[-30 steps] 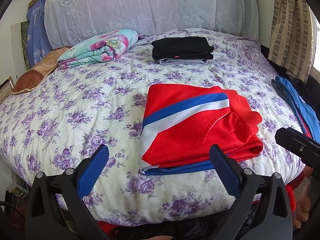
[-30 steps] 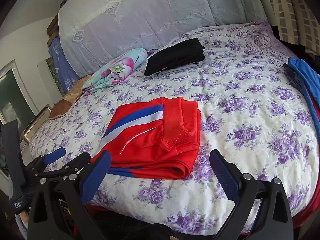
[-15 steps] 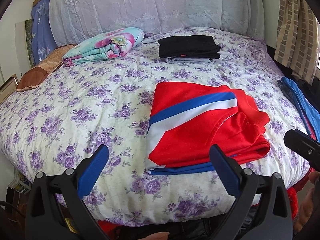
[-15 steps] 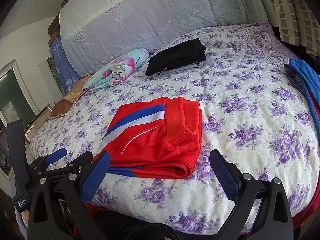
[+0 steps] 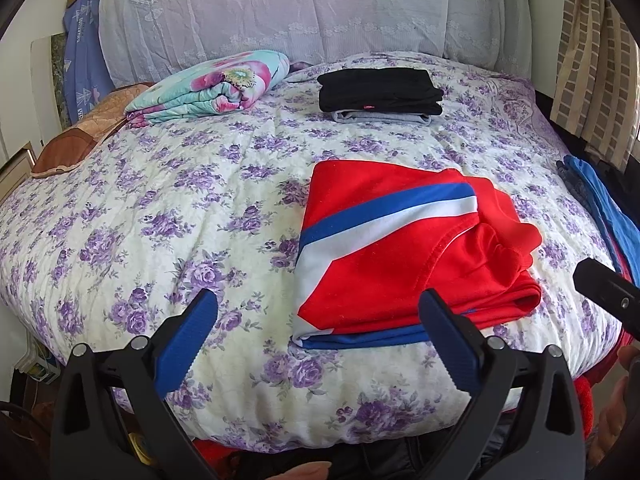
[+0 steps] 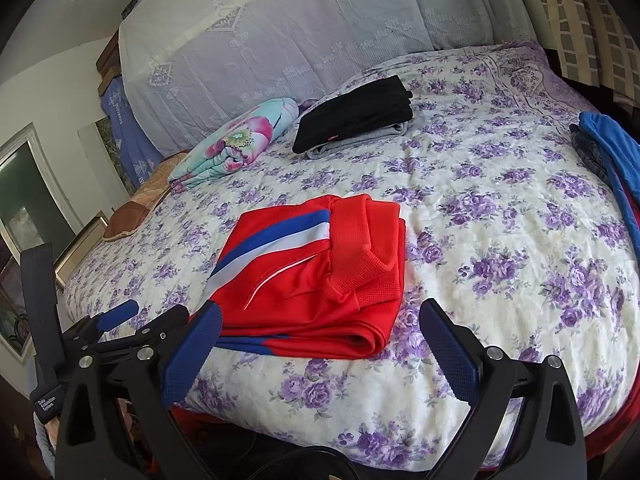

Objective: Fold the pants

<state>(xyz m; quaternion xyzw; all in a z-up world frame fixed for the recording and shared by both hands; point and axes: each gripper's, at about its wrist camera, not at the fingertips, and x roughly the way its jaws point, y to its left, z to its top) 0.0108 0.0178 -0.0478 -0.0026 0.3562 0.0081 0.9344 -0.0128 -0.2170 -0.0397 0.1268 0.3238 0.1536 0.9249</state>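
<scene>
Floral bedspread (image 5: 168, 216), one folded red pants (image 5: 400, 248) ahead of both tools. Left gripper (image 5: 320, 336) and right gripper (image 6: 320, 340): jaws wide apart, empty.

Pants (image 5: 404, 248): red synthetic knit, smooth with slight sheen; cuff band (image 6: 372, 264) shows coarser mesh weave. Bedspread (image 5: 192, 216): quilted cotton-like cloth, matt, puckered. Headboard cover (image 5: 280, 12): thin lace, semi-sheer. Left tool (image 5: 320, 340): matt black plastic frame, ribbed blue finger pads (image 5: 188, 336), bright metal screws.
</scene>
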